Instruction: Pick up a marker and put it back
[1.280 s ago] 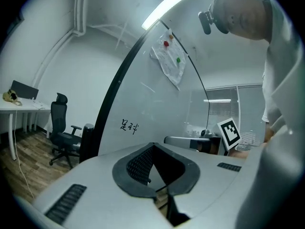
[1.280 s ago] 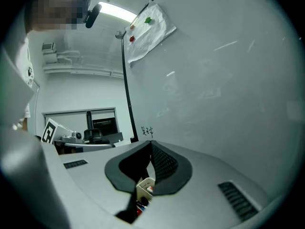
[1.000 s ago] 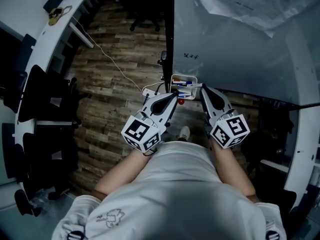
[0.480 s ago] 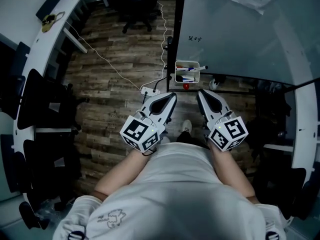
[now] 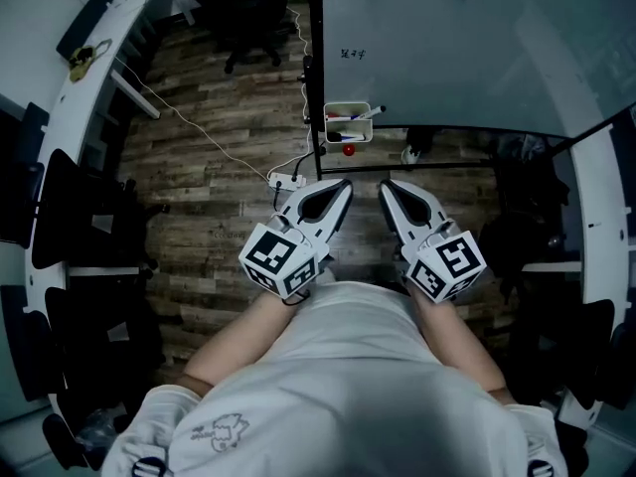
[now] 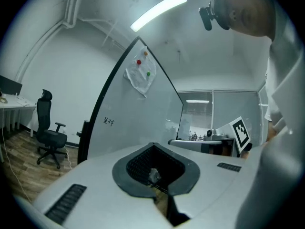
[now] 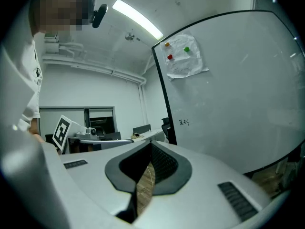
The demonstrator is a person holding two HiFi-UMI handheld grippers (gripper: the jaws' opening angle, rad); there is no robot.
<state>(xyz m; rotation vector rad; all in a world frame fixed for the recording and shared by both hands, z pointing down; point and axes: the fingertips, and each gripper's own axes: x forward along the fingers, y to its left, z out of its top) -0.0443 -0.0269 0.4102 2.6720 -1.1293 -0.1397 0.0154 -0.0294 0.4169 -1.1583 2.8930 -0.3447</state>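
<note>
Chief hazard, by judgement: reaching for the marker [image 5: 369,114] with jaws pressed together, merely prodding it, shoving it deeper among its neighbours or tipping it out of the white tray [image 5: 329,125] onto the wooden floor [image 5: 219,157]. Also a chance of nipping two pens at once, with several crowded in that tray and hard to tell apart from the head view. Further risk: bumping the tray or the whiteboard [image 5: 447,48] during a long forward reach. Worth parting one pair of jaws before closing in. Left gripper [image 5: 338,187]: jaws together at the tips, nothing held, only its own dark pads and a small fitting visible in the hollow. Right gripper [image 5: 390,187]: likewise closed and empty, with a sliver of floor showing through the slit behind the tips. Both held low and close to the body, side by side, pointing forward. Marker resting in the tray at the lower edge of the whiteboard, one end poking out over the tray's right rim. Well ahead of both grippers and apart from them, more nearly in line with the left one than the right. Absent from both gripper views, with only board face and room showing there. No contact yet; pick-up not begun.
</note>
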